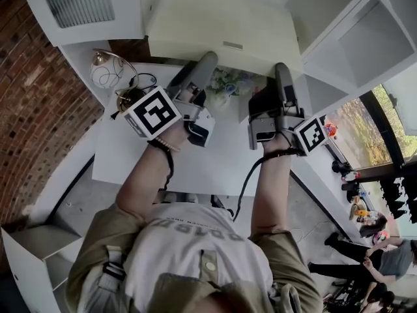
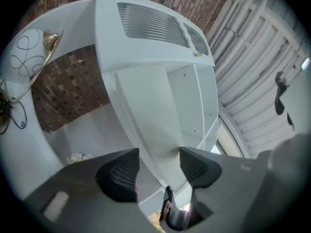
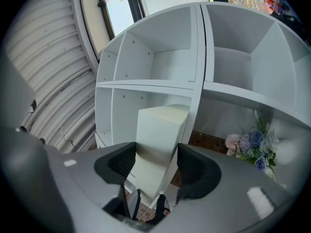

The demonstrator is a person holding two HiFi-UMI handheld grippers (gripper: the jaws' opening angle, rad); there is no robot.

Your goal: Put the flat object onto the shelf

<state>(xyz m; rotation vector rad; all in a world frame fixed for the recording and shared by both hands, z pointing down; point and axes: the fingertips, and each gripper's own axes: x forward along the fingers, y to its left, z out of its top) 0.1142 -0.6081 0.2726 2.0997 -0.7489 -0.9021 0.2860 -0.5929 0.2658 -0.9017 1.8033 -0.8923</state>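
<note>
The flat object [image 1: 221, 19] is a wide cream-white board held up in front of the white shelf unit [image 1: 365, 51]. My left gripper [image 1: 206, 60] holds its near edge on the left and my right gripper [image 1: 281, 72] holds it on the right. In the right gripper view the board [image 3: 158, 132] runs straight out between the jaws, and my right gripper [image 3: 156, 158] is shut on it with both pads against its faces. In the left gripper view the board [image 2: 146, 110] passes through my left gripper [image 2: 159, 160], which looks shut on it too.
Open shelf compartments [image 3: 160, 64] stand just ahead. A bunch of flowers [image 3: 252, 144] sits low at the right, on the white table [image 1: 215, 168]. A wire lamp [image 1: 107, 67] stands at the table's left by the brick wall [image 1: 32, 109]. People [image 1: 378, 253] are at the lower right.
</note>
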